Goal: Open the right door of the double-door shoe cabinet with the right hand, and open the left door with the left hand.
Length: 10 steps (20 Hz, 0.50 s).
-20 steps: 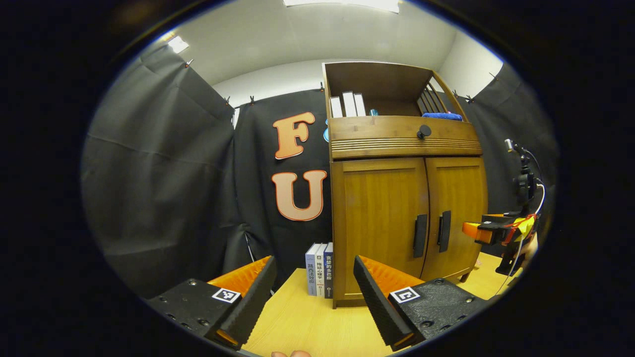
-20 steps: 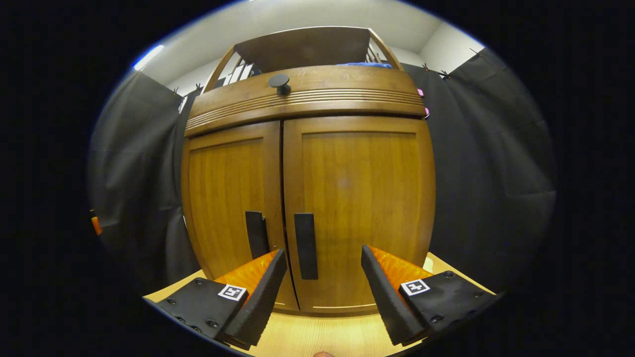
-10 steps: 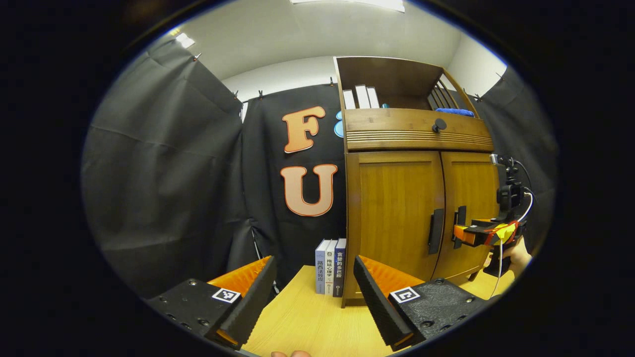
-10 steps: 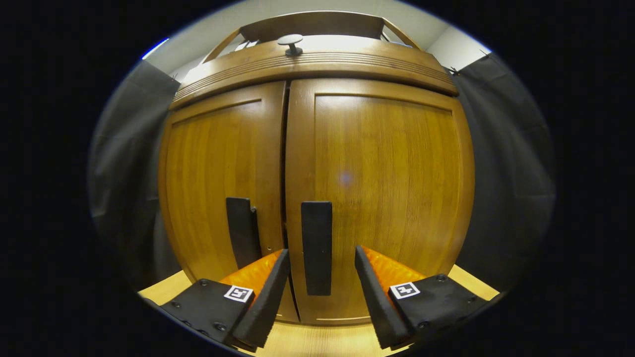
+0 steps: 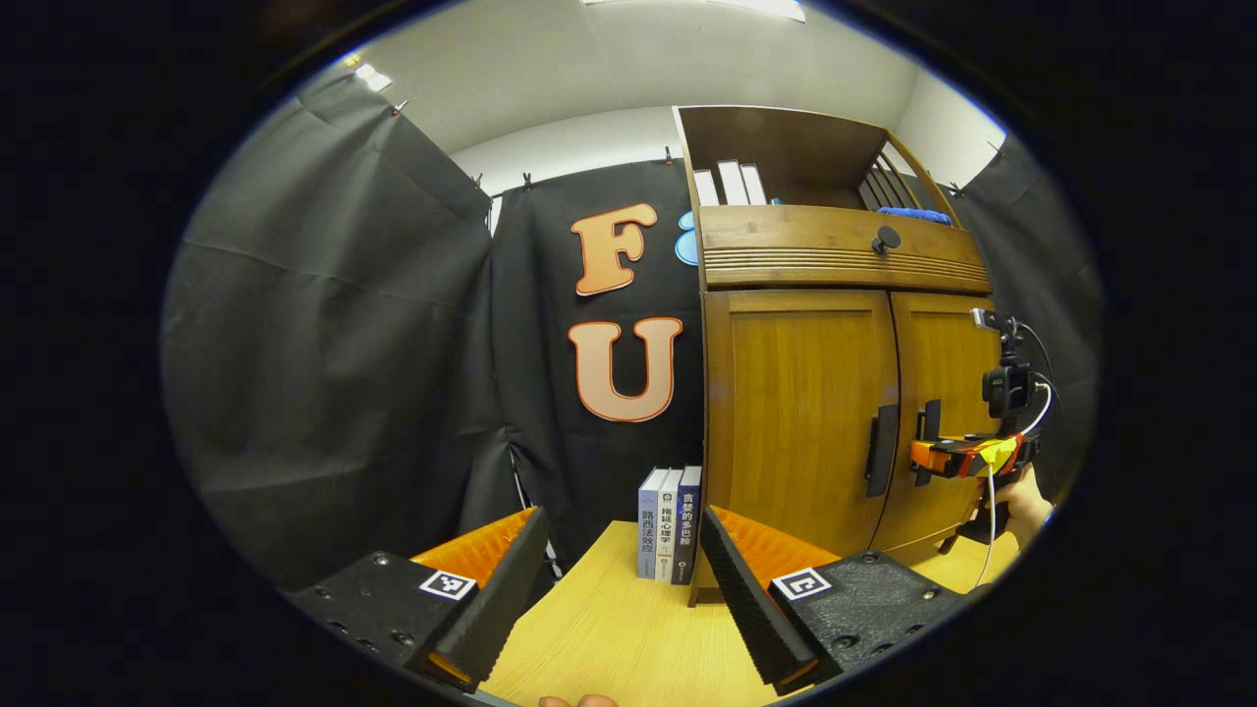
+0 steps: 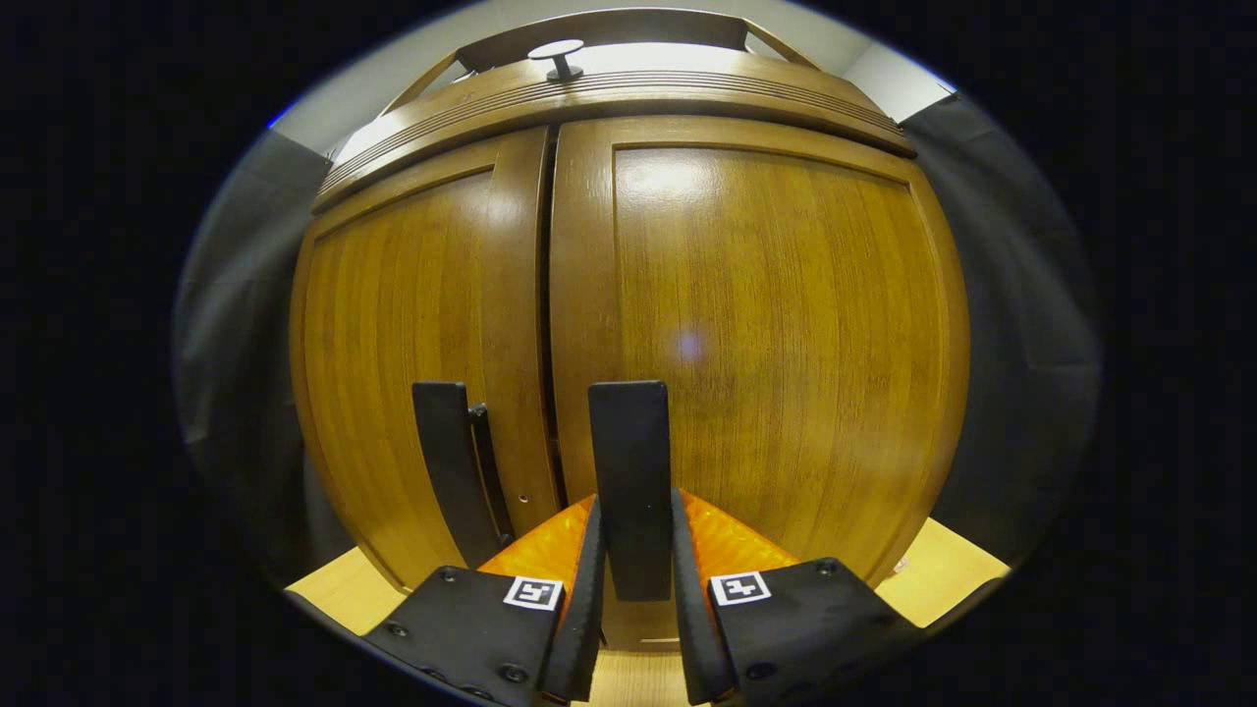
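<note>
The brown wooden shoe cabinet (image 5: pixel 835 393) stands on the table with both doors closed. In the right gripper view my right gripper (image 6: pixel 635 511) is shut on the dark vertical handle (image 6: pixel 628 442) of the right door (image 6: pixel 776 344), one finger pressed on each side. The left door (image 6: pixel 403 344) has its own dark handle (image 6: pixel 442 462) just left of the seam. In the left gripper view my left gripper (image 5: pixel 624 589) is open over the table, well short of the left door (image 5: pixel 800 422). The right gripper (image 5: pixel 943 457) appears there at the doors' handles.
Three upright books (image 5: pixel 670 525) stand against the cabinet's left side on the wooden table (image 5: pixel 609 638). A drawer with a round knob (image 5: pixel 887 238) sits above the doors. An open shelf on top holds white books and a blue cloth (image 5: pixel 913 214). Black curtains surround the booth.
My right gripper moved forward to the right door's handle and shut on it. The left gripper's view swung slightly left, so the cabinet sits farther right; its fingers stayed open.
</note>
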{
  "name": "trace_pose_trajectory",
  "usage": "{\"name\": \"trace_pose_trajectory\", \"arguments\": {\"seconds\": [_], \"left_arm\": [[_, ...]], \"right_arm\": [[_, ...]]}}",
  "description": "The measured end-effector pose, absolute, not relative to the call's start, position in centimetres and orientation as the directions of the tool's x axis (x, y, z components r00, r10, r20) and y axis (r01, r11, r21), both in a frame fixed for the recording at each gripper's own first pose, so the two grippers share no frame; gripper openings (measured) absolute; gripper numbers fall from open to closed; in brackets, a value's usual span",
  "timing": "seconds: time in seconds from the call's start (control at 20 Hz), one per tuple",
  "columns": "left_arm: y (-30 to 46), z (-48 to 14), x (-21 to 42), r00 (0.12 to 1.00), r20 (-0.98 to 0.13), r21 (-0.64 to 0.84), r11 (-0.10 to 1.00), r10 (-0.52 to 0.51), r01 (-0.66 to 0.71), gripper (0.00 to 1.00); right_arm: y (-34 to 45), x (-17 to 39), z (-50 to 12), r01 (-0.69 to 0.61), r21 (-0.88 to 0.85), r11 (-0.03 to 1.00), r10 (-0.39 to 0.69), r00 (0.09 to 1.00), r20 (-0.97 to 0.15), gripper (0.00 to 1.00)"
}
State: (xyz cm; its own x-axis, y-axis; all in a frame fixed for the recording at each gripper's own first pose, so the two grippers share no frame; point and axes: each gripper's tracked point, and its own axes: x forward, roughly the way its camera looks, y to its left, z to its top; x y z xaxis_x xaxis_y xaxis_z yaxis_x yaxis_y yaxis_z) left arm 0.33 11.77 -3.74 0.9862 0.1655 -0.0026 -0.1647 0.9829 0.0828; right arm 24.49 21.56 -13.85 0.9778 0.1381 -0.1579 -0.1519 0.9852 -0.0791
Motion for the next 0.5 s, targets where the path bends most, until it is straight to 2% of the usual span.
{"name": "trace_pose_trajectory", "arguments": {"seconds": [0.05,0.1,0.15,0.2,0.3,0.35,0.5], "left_arm": [[11.7,-3.7,0.2,0.986,-0.002,0.082,0.983,0.165,-0.165,0.92],[11.7,-3.6,0.2,0.986,-0.001,0.083,0.983,0.166,-0.166,0.92],[11.6,-3.4,0.1,0.986,0.002,0.084,0.982,0.168,-0.168,0.92],[11.5,-3.2,-0.1,0.986,0.006,0.083,0.982,0.169,-0.169,0.95],[11.2,-3.0,-0.3,0.986,0.013,0.078,0.983,0.166,-0.166,0.92],[11.0,-2.9,-0.4,0.986,0.013,0.077,0.983,0.165,-0.166,0.94],[10.2,-2.8,-0.7,0.988,0.003,0.076,0.985,0.156,-0.156,0.92]], "right_arm": [[21.5,24.4,-13.8,-0.154,-0.081,0.985,0.139,0.977,-0.161,0.41],[21.4,24.4,-13.9,-0.157,-0.081,0.984,0.142,0.976,-0.165,0.33],[21.5,24.3,-13.9,-0.167,-0.075,0.983,0.152,0.973,-0.172,0.45],[21.5,24.1,-14.0,-0.176,-0.072,0.982,0.161,0.971,-0.177,0.43],[21.4,23.5,-13.9,-0.192,-0.073,0.979,0.176,0.968,-0.181,0.39],[21.3,23.1,-13.8,-0.195,-0.076,0.978,0.179,0.967,-0.182,0.37],[20.8,21.8,-13.6,-0.207,-0.076,0.975,0.19,0.964,-0.186,0.31]]}}
